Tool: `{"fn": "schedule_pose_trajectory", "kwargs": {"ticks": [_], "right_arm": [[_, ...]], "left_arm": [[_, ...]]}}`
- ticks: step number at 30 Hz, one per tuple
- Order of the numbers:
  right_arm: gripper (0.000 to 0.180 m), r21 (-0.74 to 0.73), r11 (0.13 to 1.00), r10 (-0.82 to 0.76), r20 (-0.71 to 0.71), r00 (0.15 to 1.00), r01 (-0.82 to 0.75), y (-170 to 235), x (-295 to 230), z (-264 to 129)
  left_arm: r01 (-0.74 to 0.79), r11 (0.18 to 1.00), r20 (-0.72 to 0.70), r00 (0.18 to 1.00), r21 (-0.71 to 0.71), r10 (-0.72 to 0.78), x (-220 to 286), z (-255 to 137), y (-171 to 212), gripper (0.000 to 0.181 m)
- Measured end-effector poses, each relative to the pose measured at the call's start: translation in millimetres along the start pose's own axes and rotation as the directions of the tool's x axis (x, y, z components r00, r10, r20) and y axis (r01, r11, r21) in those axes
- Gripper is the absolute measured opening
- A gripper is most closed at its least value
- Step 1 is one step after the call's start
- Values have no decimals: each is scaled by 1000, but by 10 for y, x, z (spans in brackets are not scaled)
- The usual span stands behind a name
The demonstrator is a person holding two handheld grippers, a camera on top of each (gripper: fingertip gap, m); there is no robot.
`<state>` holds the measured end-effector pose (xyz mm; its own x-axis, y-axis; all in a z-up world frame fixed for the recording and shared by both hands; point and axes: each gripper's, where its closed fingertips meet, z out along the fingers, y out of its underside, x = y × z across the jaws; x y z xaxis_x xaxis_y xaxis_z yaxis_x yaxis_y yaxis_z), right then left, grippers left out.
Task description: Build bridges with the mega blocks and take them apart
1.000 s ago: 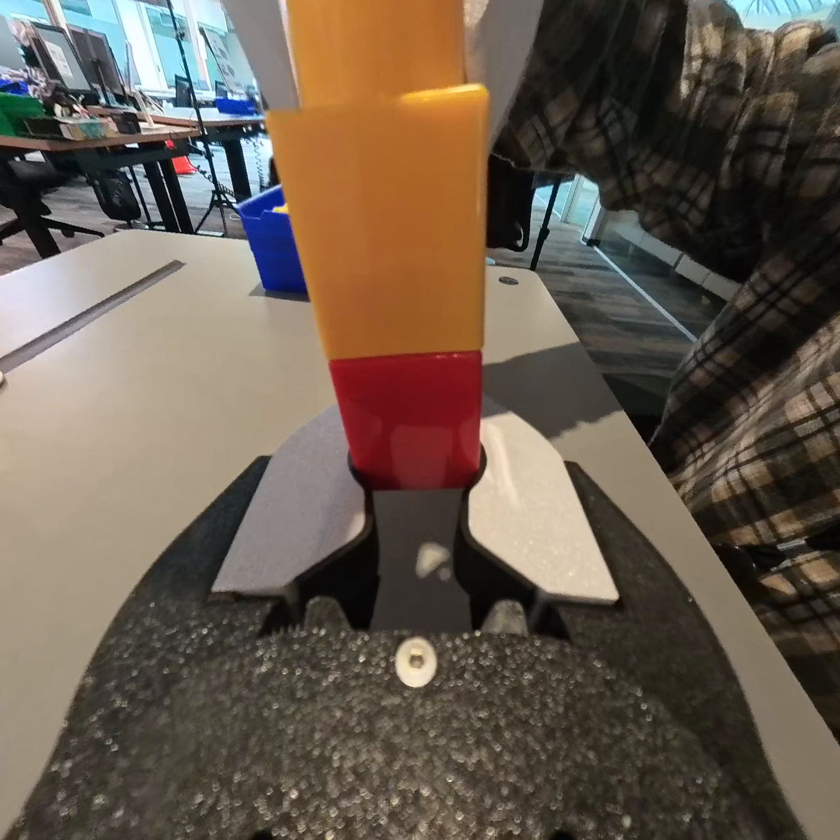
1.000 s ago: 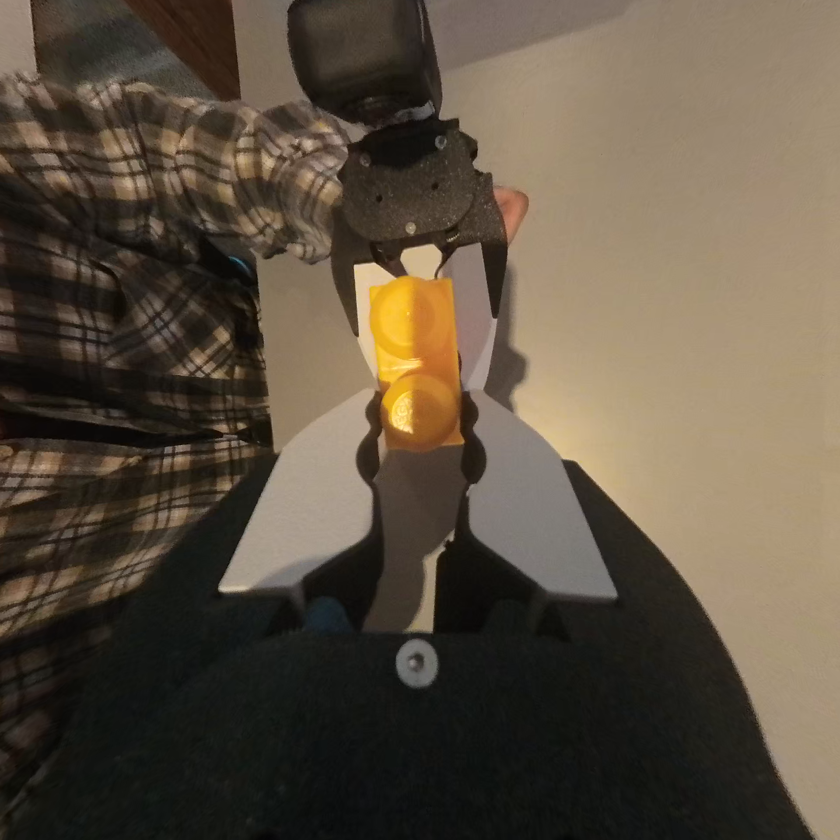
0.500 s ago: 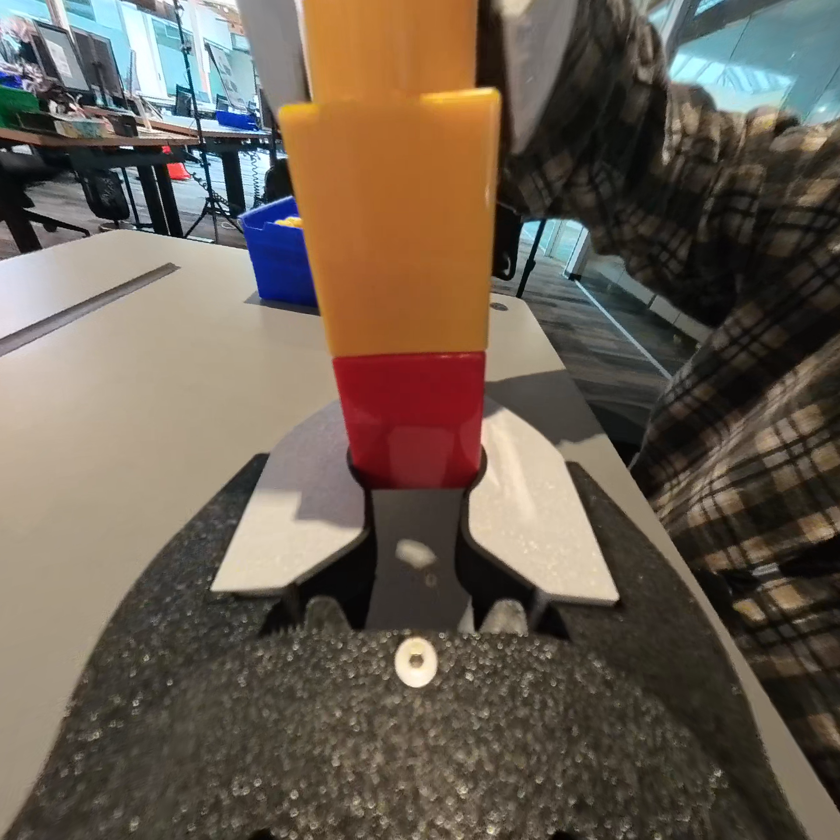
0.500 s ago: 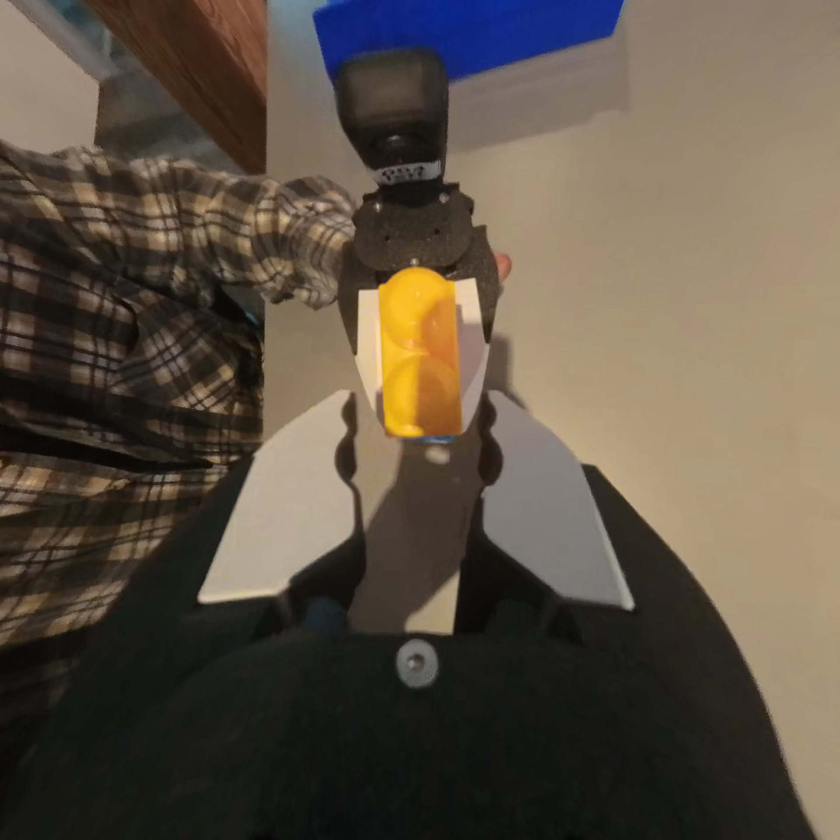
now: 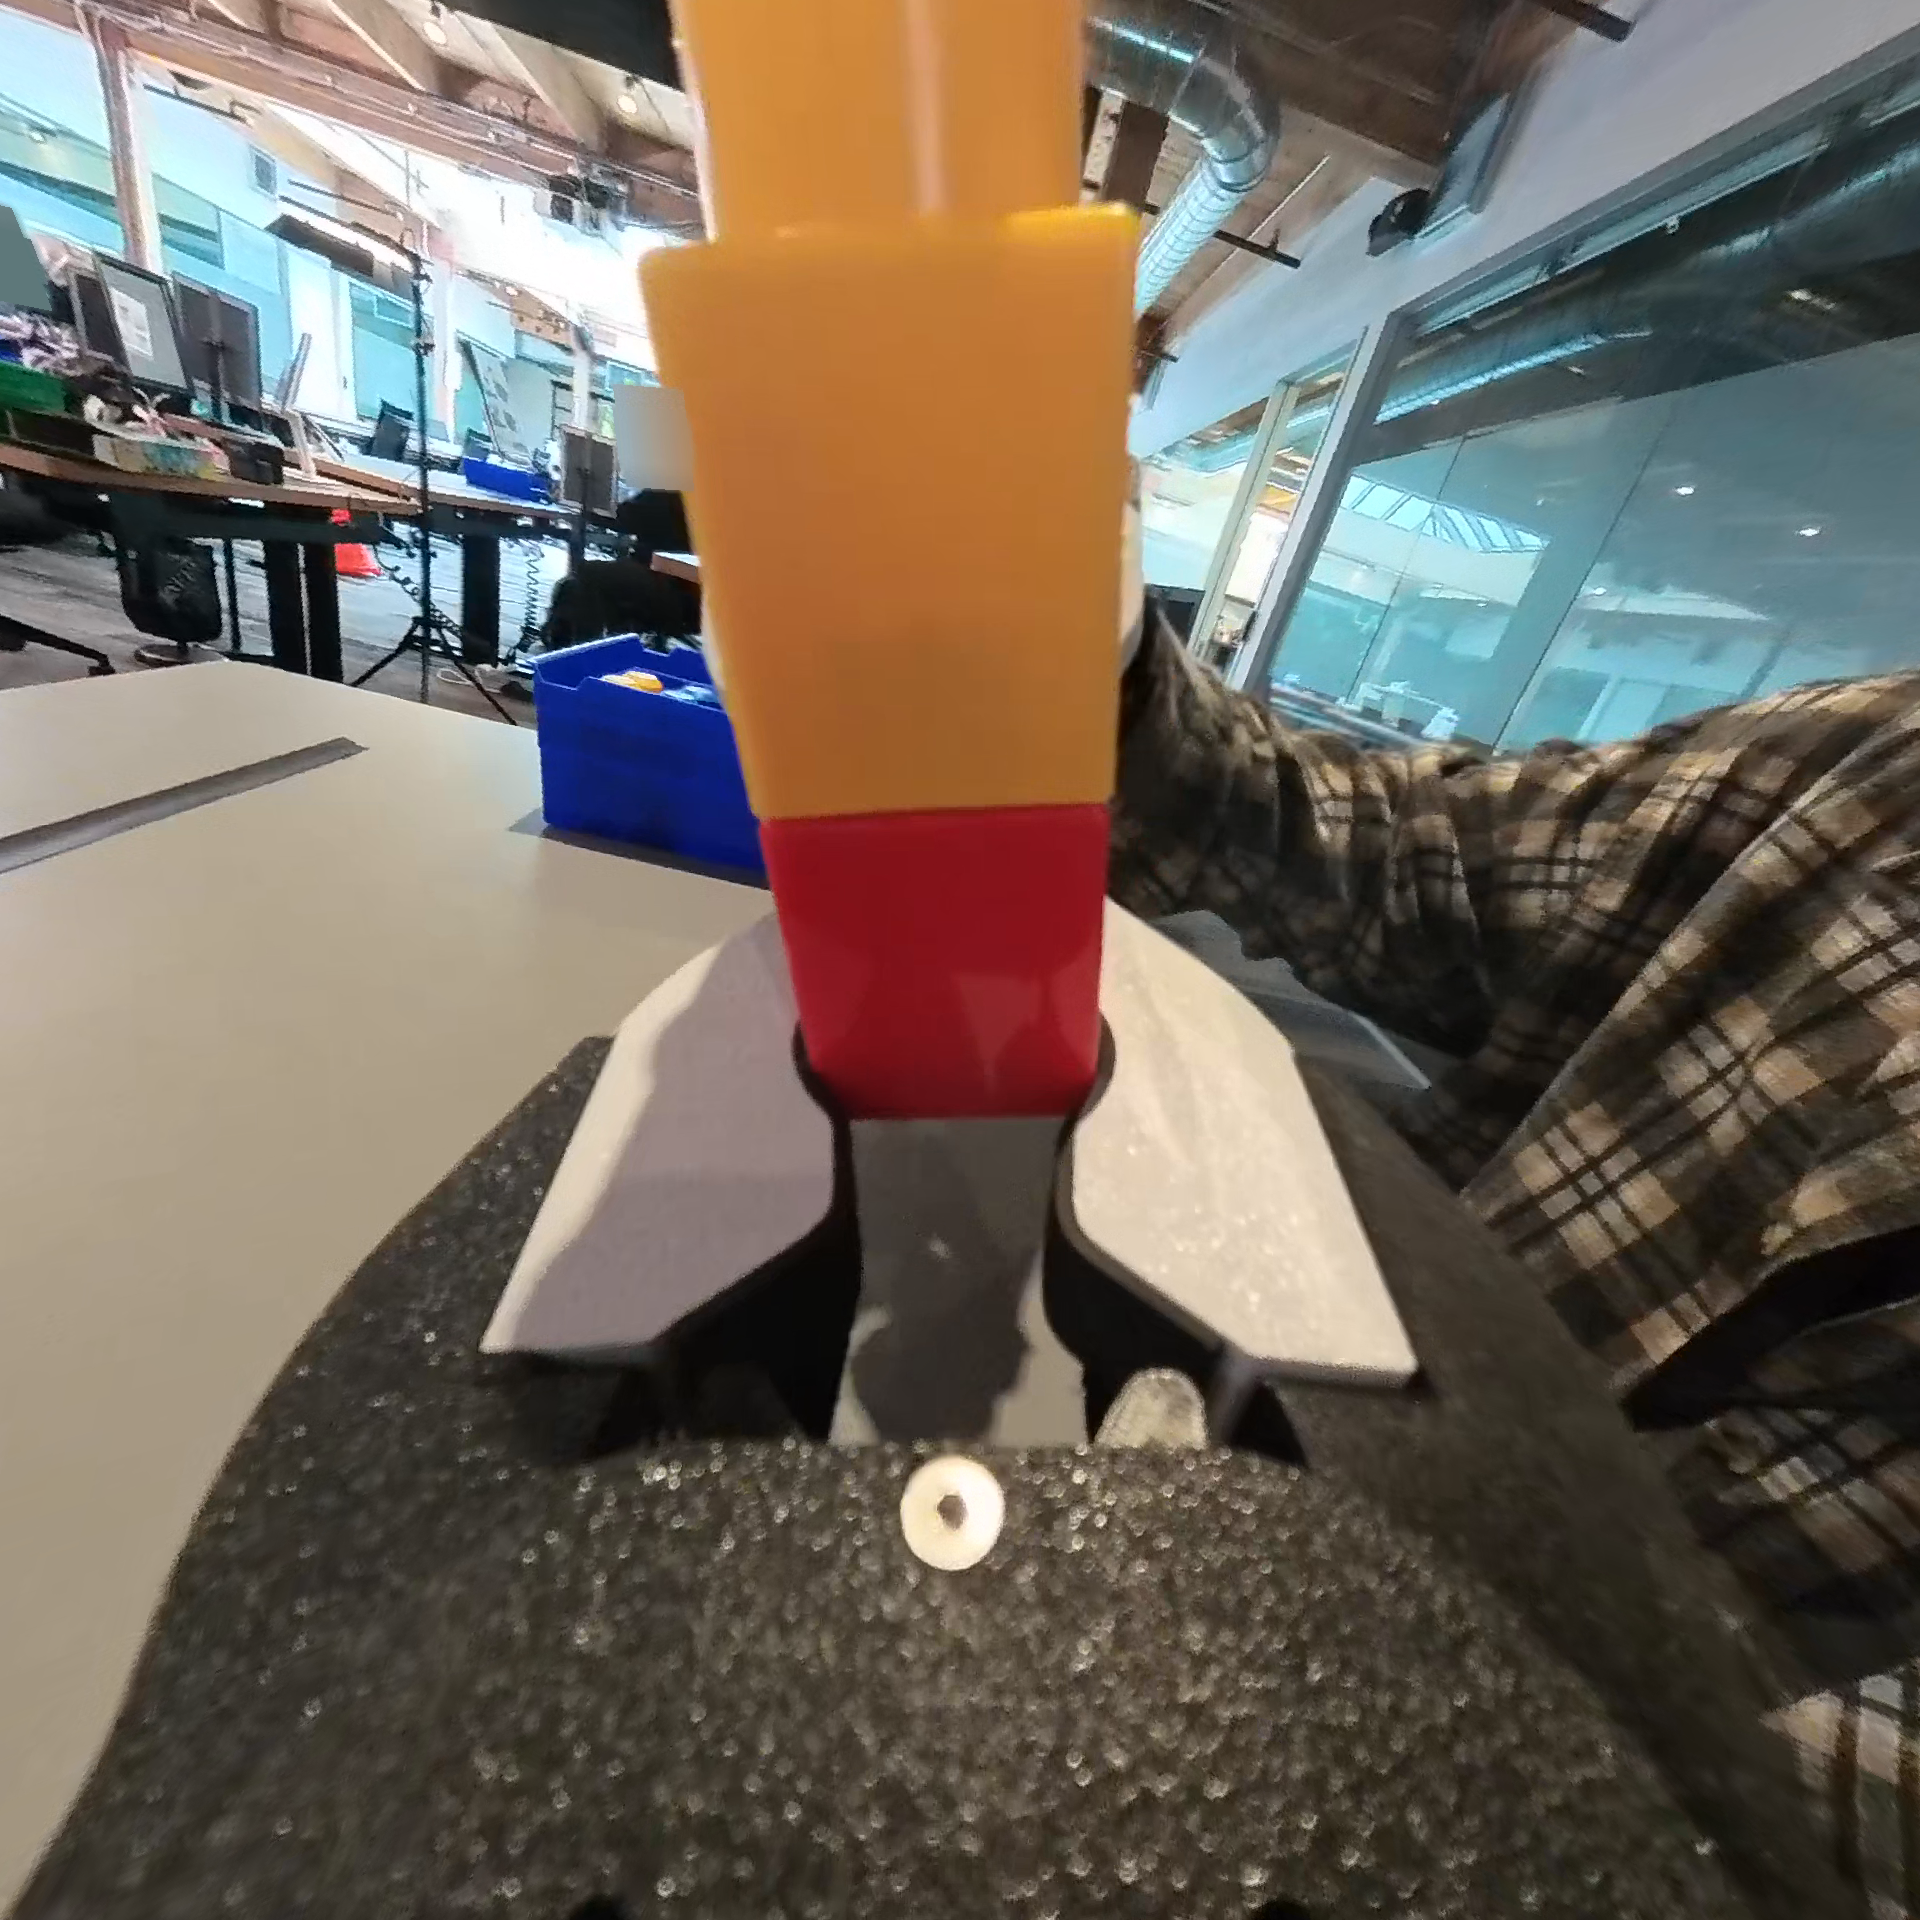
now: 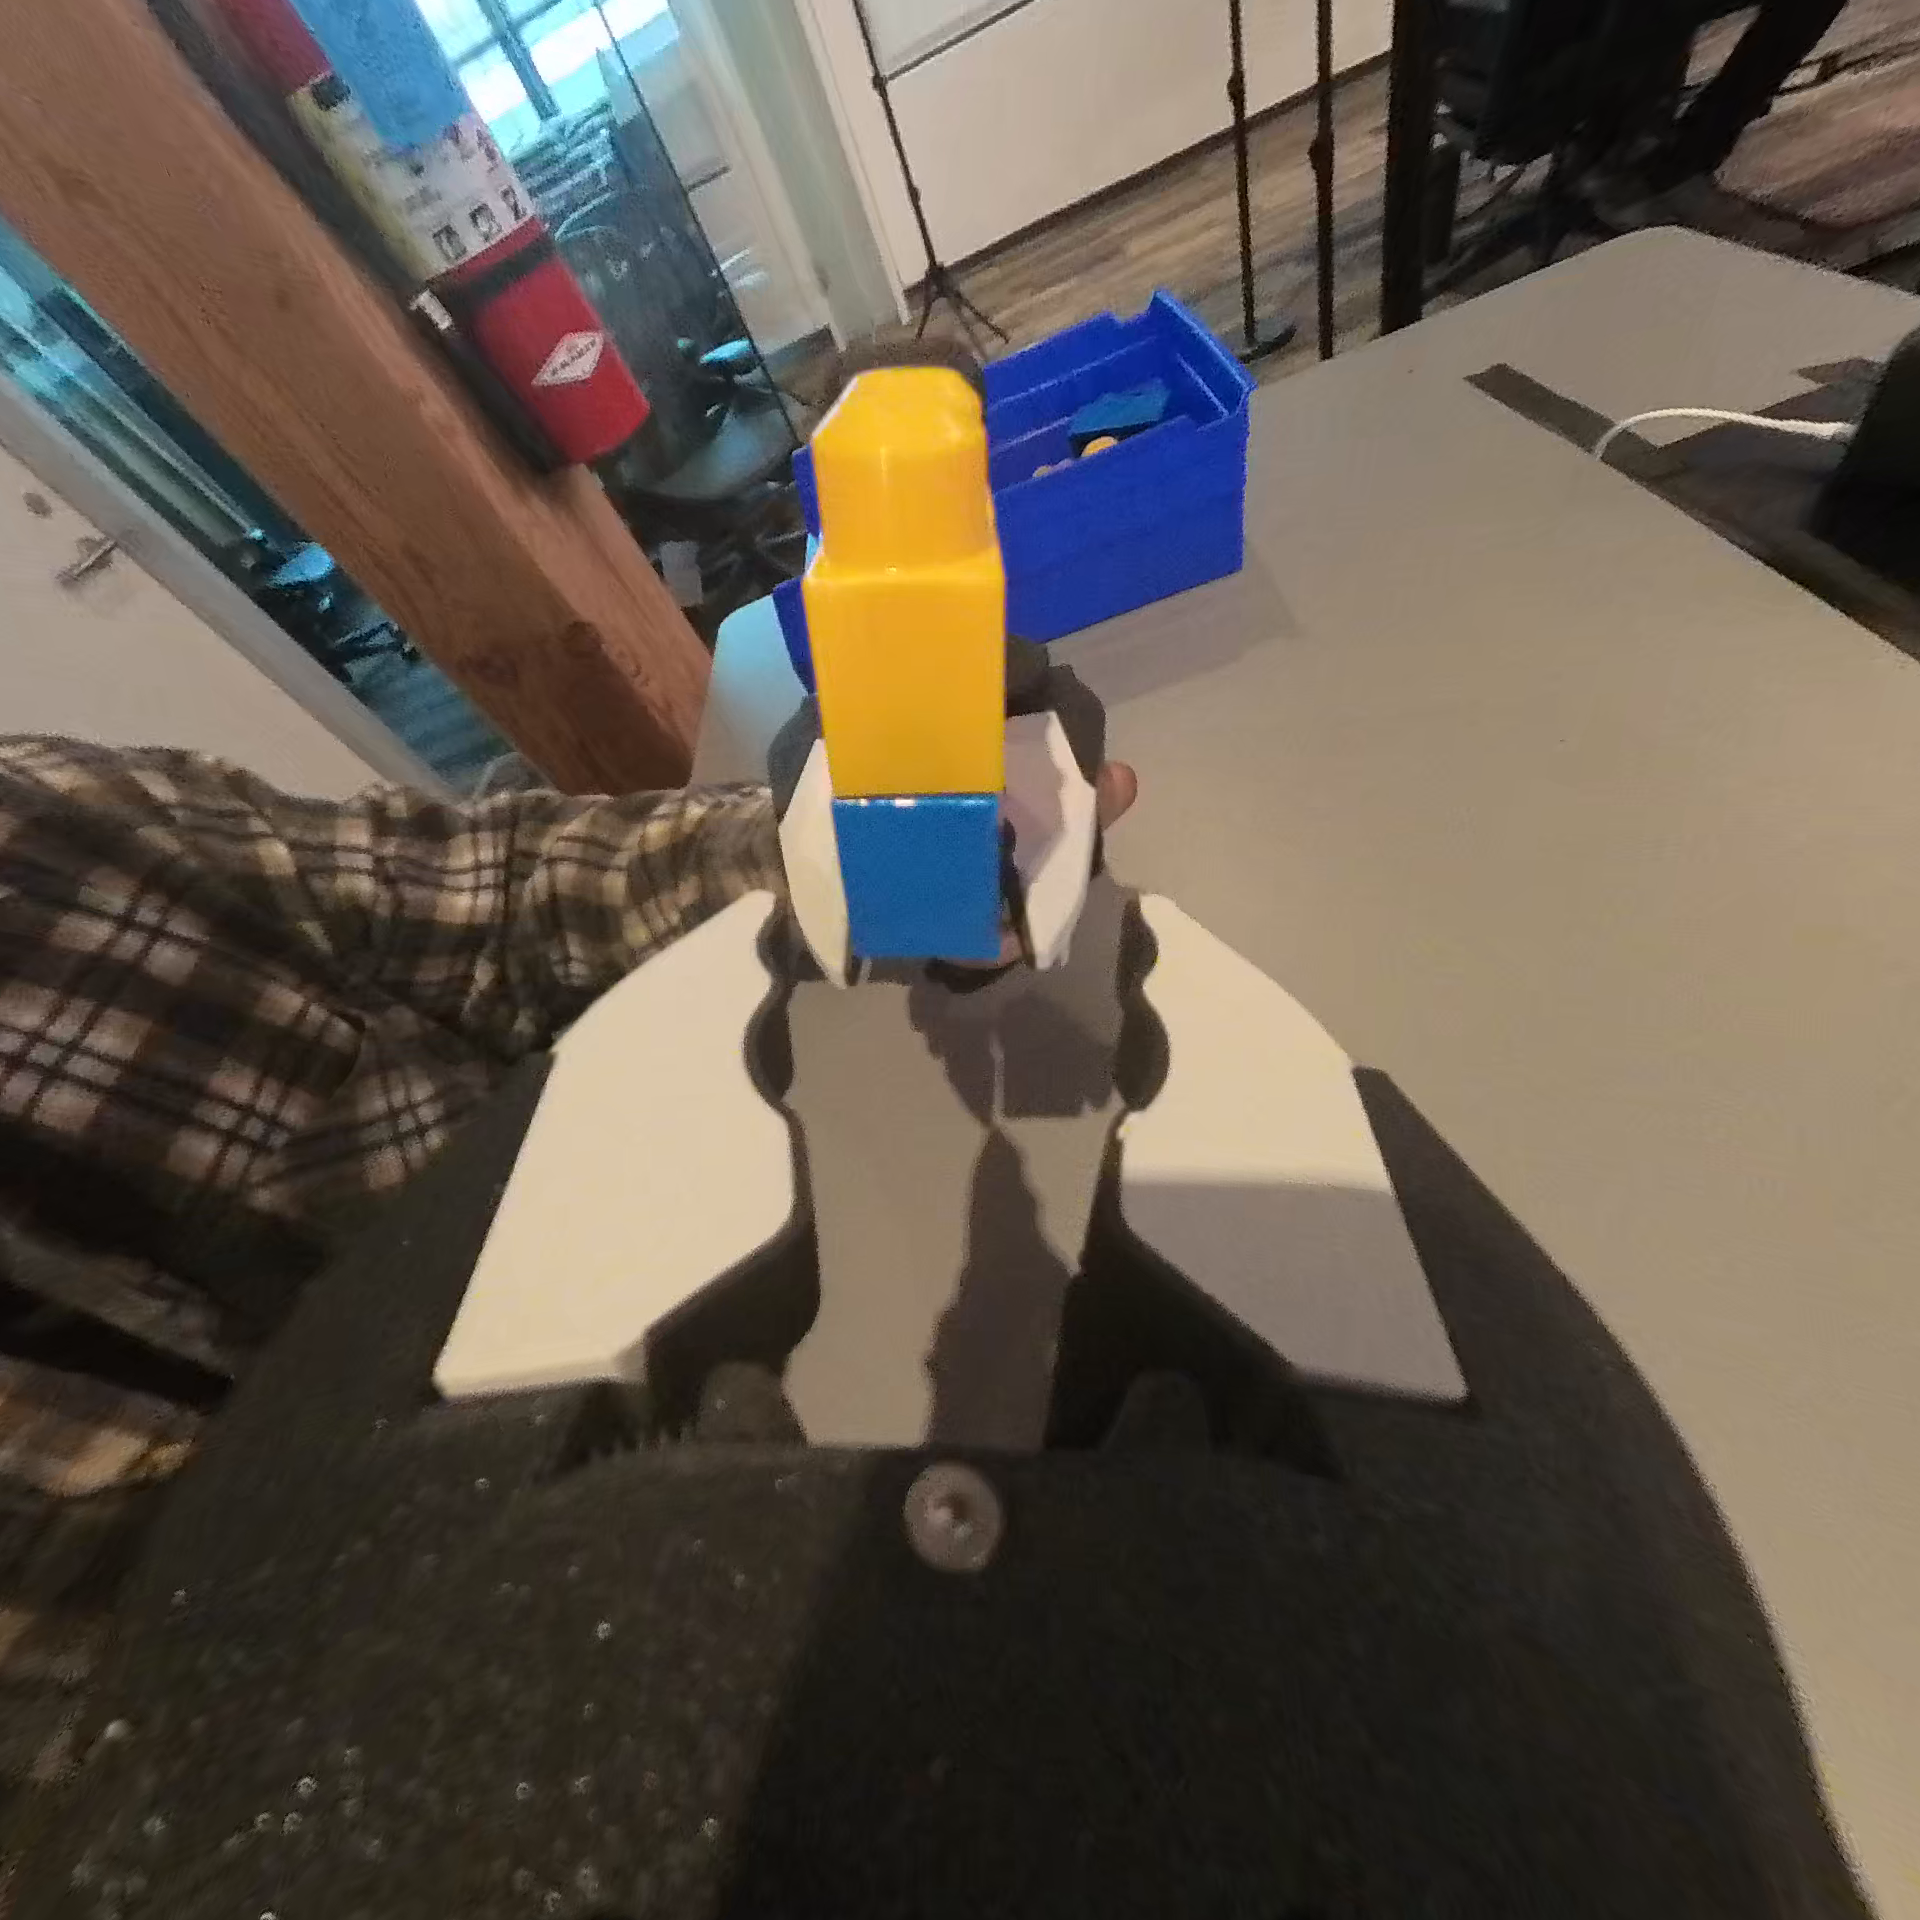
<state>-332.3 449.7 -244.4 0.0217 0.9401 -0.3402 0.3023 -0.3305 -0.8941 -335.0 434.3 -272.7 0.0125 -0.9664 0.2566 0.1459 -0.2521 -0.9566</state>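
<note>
The left gripper [image 5: 945,1049] clamps a red block [image 5: 940,956] carrying a yellow block [image 5: 894,540]; beyond it, at eleven o'clock, a blue bin [image 5: 634,769] sits on the grey table [image 5: 260,987]. The right gripper [image 6: 956,956] is spread wide, grasping nothing

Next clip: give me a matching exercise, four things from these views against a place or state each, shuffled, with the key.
Things:
1. red block
2. blue bin
3. right hand-held gripper
4. fire extinguisher

Place or state:
A. open, empty
B. beside the wooden post
C. on the table
D. clamped in the left hand-held gripper, under the yellow block

Pairs: 1-D, 2-C, 3-A, 4-B
</note>
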Motion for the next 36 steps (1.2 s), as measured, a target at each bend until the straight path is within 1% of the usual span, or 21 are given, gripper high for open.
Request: {"fn": "schedule_pose_trajectory", "kwargs": {"ticks": [2, 5, 9, 11, 13, 15, 17, 18, 20, 24, 26, 28, 33, 36], "right_arm": [[57, 29, 999, 15, 3, 1000, -15, -13, -28, 64], [57, 19, 1000, 20, -18, 1000, -20, 29, 1, 157], [57, 30, 998, 53, 39, 998, -54, 50, -36, 279], [38, 8, 997, 78, 100, 992, -79, 94, -86, 322], [36, 2, 991, 133, 121, 984, -135, 84, -83, 305], [36, 3, 990, 140, 145, 979, -142, 88, -72, 289], [36, 13, 987, 155, 172, 973, -160, 88, -64, 256], [36, 16, 986, 162, 176, 971, -167, 87, -52, 231], [36, 26, 986, 156, 169, 973, -163, 93, -17, 171], [36, 46, 993, 105, 132, 986, -112, 196, 72, 21], [36, 40, 996, 71, 95, 993, -75, 336, 159, -43], [37, 40, 999, 31, 87, 996, -35, 465, 198, -83], [36, 73, 989, -130, 59, 990, 126, 599, 201, -91], [36, 24, 983, -184, 64, 981, 183, 730, 166, 16]], "left_arm": [[-15, 1000, 28, 999, -7, 15, -24, 10, 8, 40], [-11, 1000, 37, 999, -6, 11, -17, 34, 5, 39], [3, 1000, 41, 999, -26, -2, -1, 88, 42, 40], [12, 1000, 40, 999, -24, -12, 13, 106, 34, 41], [13, 999, 25, 1000, -39, -12, 32, 111, 47, 42], [14, 998, 23, 1000, -62, -12, 35, 124, 61, 50], [21, 997, 34, 999, -71, -19, 16, 120, 57, 67], [21, 997, 35, 999, -69, -19, 10, 105, 42, 70], [19, 999, 35, 999, -49, -17, 3, 59, -16, 70], [17, 1000, 84, 996, -16, -16, -111, -78, -120, 79], [16, 1000, 107, 994, -6, -15, -178, -148, -143, 79], [11, 1000, 122, 992, -3, -10, -223, -183, -143, 79], [-30, 999, 122, 992, -32, 33, -192, -75, -68, 79], [-55, 997, 105, 993, -50, 60, -136, 24, -17, 83]]}}
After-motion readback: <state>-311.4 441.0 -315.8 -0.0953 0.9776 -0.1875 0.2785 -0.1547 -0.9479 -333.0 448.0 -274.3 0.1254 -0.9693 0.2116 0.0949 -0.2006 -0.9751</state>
